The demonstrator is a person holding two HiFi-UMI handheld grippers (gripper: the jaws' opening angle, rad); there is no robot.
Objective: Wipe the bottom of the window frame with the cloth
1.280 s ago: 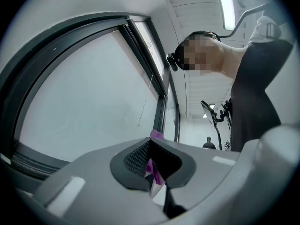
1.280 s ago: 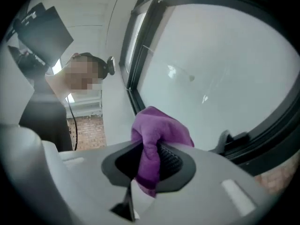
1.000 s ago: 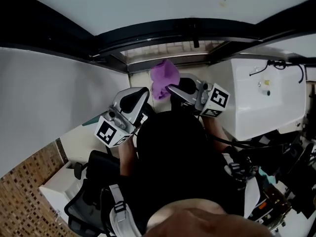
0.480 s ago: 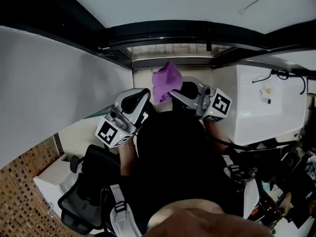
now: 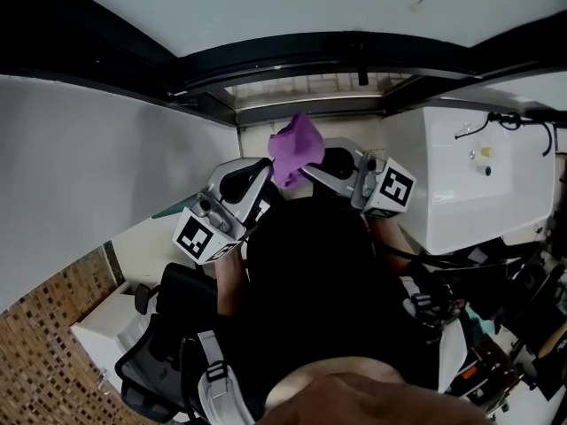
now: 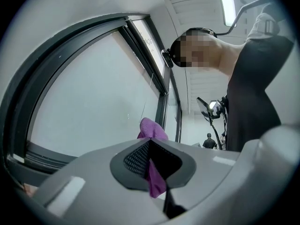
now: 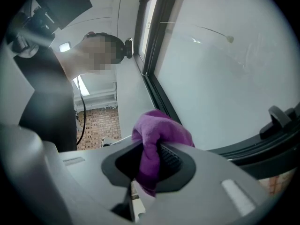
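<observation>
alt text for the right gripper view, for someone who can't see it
The right claw is clamped on a crumpled purple fabric cloth, held up before a dark-framed window with a pale blank pane. A person in a dark top stands at left.

light: bright, diffuse | glare: ceiling strip [image 6: 227,3] | shadows: faint | edges: fisheye bend, black vignette | foreground: soft

no text or numbers can be read.

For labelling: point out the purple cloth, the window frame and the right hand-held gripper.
purple cloth [image 5: 295,147], head view, bunched middle.
window frame [image 5: 283,58], head view, dark bar.
right hand-held gripper [image 7: 149,167], right gripper view, between its fingertips.
</observation>
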